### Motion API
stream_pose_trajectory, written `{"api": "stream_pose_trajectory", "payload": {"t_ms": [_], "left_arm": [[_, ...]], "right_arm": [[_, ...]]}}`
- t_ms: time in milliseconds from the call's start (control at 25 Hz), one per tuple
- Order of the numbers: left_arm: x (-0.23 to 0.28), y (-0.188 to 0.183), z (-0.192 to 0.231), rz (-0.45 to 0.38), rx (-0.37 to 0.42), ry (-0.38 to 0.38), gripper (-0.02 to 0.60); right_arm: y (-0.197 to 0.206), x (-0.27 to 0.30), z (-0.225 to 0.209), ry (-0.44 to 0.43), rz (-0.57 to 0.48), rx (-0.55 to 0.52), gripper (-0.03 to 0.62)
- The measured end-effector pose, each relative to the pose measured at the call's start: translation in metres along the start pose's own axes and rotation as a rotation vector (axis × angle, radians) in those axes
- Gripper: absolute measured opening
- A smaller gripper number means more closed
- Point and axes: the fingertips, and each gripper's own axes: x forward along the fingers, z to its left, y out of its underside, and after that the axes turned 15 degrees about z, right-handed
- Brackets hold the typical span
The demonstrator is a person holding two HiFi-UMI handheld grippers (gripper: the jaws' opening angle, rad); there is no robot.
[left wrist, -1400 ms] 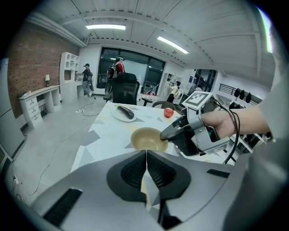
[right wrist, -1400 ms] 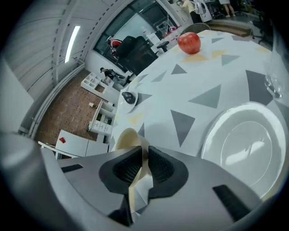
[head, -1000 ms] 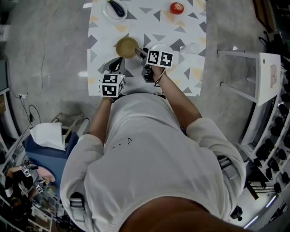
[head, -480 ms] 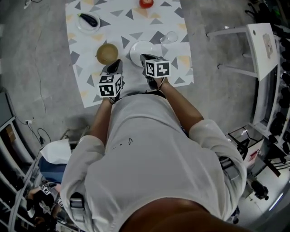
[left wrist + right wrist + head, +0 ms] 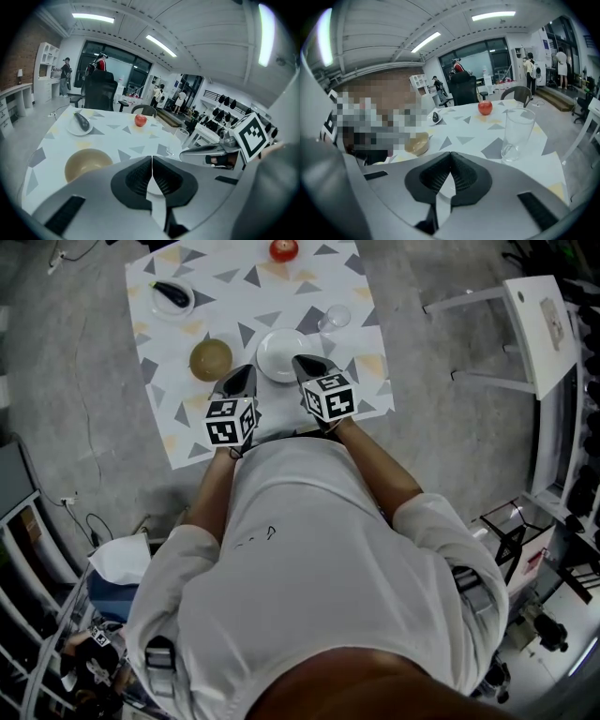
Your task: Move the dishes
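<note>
The left gripper (image 5: 240,374) and right gripper (image 5: 303,363) are held above the near edge of the white triangle-patterned table (image 5: 183,432), each with its jaws closed together on nothing. Just beyond are seen a round white plate (image 5: 279,352) and a tan bowl (image 5: 211,359), and farther off a clear glass tumbler (image 5: 336,318).

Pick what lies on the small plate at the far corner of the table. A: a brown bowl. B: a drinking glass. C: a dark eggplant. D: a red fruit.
C: the dark eggplant lies across the small plate; the red fruit, glass and brown bowl stand on the table apart from it.
</note>
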Motion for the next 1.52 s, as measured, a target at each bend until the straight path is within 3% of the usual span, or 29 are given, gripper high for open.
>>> {"api": "stream_pose_trajectory", "payload": {"t_ms": [440, 600, 760, 920, 1520], "left_arm": [[-0.053, -0.070, -0.027, -0.201, 0.051, -0.044, 0.021], [-0.083, -0.101, -0.035, -0.299, 0.086, -0.093, 0.021], [-0.110, -0.128, -0.047, -0.386, 0.085, -0.085, 0.021], [-0.131, -0.153, -0.052, -0.456, 0.142, -0.128, 0.021], [-0.149, -0.158, -0.052, -0.491, 0.178, -0.163, 0.021]], "right_arm": [[-0.073, -0.080, 0.015, 0.072, -0.261, -0.196, -0.002], [-0.108, -0.120, 0.022, 0.065, -0.365, -0.206, -0.002], [-0.132, -0.150, 0.026, 0.066, -0.449, -0.204, -0.002], [-0.148, -0.171, 0.024, 0.089, -0.513, -0.202, -0.002], [-0.154, -0.178, 0.027, 0.105, -0.532, -0.207, -0.002]]}}
